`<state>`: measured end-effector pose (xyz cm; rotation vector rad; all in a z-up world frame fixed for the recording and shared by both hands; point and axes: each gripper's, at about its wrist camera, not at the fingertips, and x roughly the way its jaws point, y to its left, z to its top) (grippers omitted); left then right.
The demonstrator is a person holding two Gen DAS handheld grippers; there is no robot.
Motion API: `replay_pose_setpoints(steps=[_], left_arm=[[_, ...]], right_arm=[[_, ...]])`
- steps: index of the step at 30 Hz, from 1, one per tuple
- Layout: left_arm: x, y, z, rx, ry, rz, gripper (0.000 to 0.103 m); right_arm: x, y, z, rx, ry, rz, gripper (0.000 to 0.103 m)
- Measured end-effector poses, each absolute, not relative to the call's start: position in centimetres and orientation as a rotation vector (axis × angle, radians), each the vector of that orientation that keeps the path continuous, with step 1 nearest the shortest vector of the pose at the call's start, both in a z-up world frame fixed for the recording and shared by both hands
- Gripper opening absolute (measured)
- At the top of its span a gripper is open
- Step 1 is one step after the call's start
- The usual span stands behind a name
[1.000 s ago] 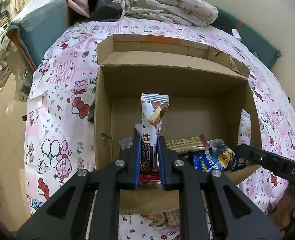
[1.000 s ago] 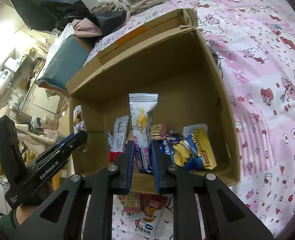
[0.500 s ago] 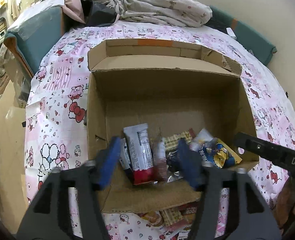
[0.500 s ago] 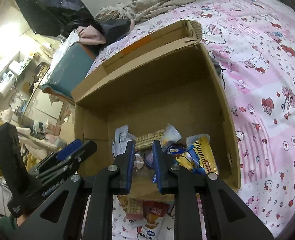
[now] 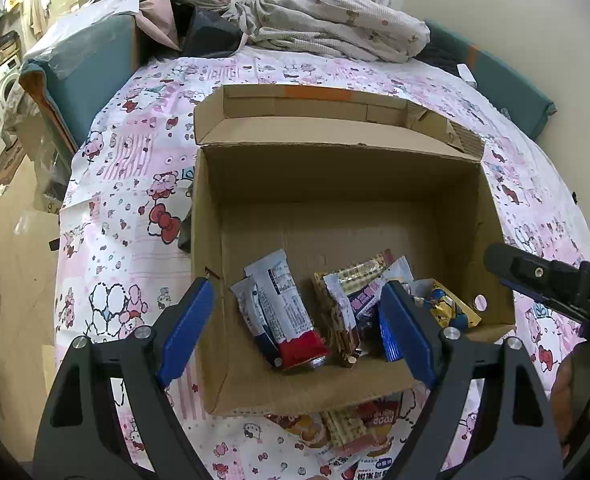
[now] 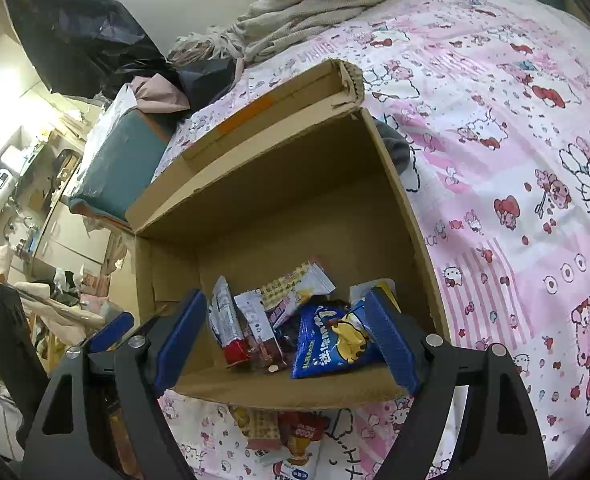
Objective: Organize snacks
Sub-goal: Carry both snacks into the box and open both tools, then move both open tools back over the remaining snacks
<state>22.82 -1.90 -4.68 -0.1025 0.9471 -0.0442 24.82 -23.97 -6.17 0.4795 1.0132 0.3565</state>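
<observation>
An open cardboard box [image 5: 335,184] [image 6: 295,200] sits on a pink cartoon-print bed. Several snack packets lie in its near end: a white and red wafer bar [image 5: 287,316] [image 6: 231,328], a checked packet [image 5: 359,272] and a blue and yellow packet [image 6: 335,340]. My left gripper [image 5: 295,320] is open and empty, jaws spread wide above the box's near wall. My right gripper [image 6: 283,336] is also open and empty over the same end. More snack packets [image 5: 359,436] [image 6: 291,440] lie on the bed in front of the box.
The right gripper's tip [image 5: 535,276] shows at the left wrist view's right edge. A crumpled blanket [image 5: 327,28] lies at the bed's far end, a teal cushion [image 5: 87,68] at the left. The bed's left edge drops to the floor [image 5: 11,264].
Both grippers have opened and dropped the snack bars that they held into the box. Both have pulled back a little from the box.
</observation>
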Motion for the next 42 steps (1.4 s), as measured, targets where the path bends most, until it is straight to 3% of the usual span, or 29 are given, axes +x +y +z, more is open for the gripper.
replay_pose_setpoints(steps=[31, 42], left_arm=[[14.8, 3.2, -5.2, -0.250, 1.065, 0.060, 0.083], [13.6, 3.7, -7.2, -0.269, 1.176, 0.136, 0.083]], right_arm=[[17.3, -26.4, -7.5, 0.541, 1.116, 0.262, 0.084], [14.9, -24.9, -13.1, 0.389, 1.370, 0.125, 0.084]])
